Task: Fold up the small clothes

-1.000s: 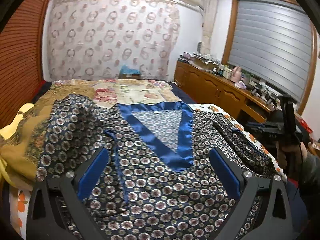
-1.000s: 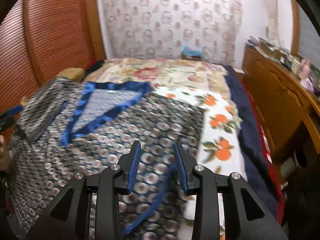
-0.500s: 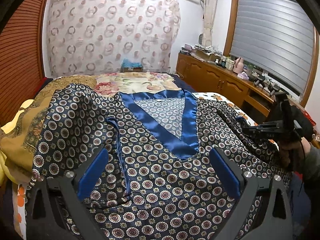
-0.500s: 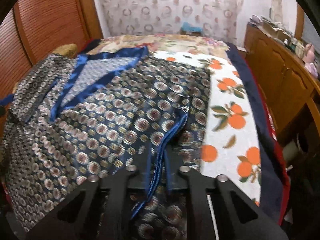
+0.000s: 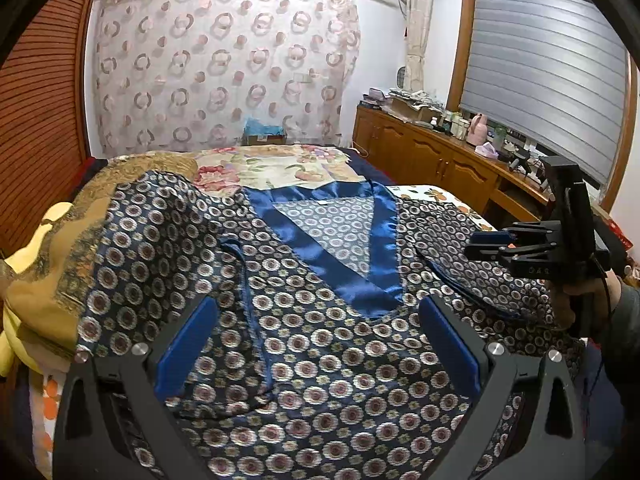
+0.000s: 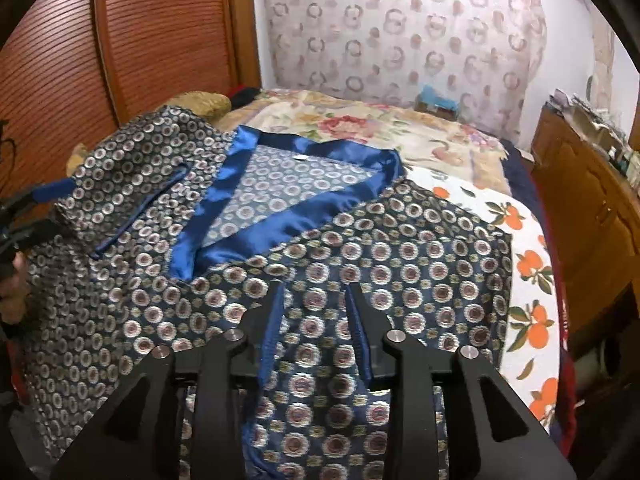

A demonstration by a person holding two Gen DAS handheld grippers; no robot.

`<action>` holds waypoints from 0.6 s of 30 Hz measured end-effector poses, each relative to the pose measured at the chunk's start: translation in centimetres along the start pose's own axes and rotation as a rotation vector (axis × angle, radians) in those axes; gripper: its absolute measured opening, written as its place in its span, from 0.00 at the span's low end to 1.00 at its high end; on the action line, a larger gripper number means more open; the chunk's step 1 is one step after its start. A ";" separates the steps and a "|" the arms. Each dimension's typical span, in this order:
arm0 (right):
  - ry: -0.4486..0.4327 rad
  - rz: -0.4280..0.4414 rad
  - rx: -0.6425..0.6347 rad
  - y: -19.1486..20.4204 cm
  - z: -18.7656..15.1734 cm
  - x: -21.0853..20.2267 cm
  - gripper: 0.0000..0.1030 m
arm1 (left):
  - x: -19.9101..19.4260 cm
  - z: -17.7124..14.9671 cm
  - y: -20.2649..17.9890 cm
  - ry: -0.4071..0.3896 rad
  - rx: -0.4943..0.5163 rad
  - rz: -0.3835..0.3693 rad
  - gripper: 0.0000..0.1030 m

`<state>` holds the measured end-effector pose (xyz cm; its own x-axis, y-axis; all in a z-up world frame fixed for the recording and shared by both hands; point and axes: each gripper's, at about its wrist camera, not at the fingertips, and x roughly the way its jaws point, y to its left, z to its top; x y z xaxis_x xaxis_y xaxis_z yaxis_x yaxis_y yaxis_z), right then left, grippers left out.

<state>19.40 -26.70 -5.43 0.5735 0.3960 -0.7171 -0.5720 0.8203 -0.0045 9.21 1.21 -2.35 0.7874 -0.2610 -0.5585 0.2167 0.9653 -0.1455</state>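
Right wrist view: right hand-held gripper, jaws just reopened and empty, hovers over the patterned top beside bare bedsheet.

The top is navy with circle medallions and a shiny blue collar. The sheet is white with oranges.

One patterned top, two grippers — left, right — one bed
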 end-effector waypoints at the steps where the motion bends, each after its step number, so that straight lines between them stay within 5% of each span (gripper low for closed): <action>1: 0.001 -0.013 0.008 -0.5 -0.1 0.0 0.37 | -0.1 0.2 0.4 -0.001 0.001 0.008 0.99; 13: 0.030 -0.205 0.120 -9.3 -0.7 0.9 0.40 | 0.1 3.6 6.0 0.011 0.012 0.098 0.99; 18: 0.045 -0.217 0.138 -11.7 -0.3 2.0 0.40 | 0.8 4.8 8.9 0.030 -0.030 0.064 0.95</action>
<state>27.06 -35.67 -7.06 0.6459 0.1882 -0.7399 -0.3511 0.9338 -0.0690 14.55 9.55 -0.23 0.7813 -0.1987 -0.5917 0.1485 0.9799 -0.1330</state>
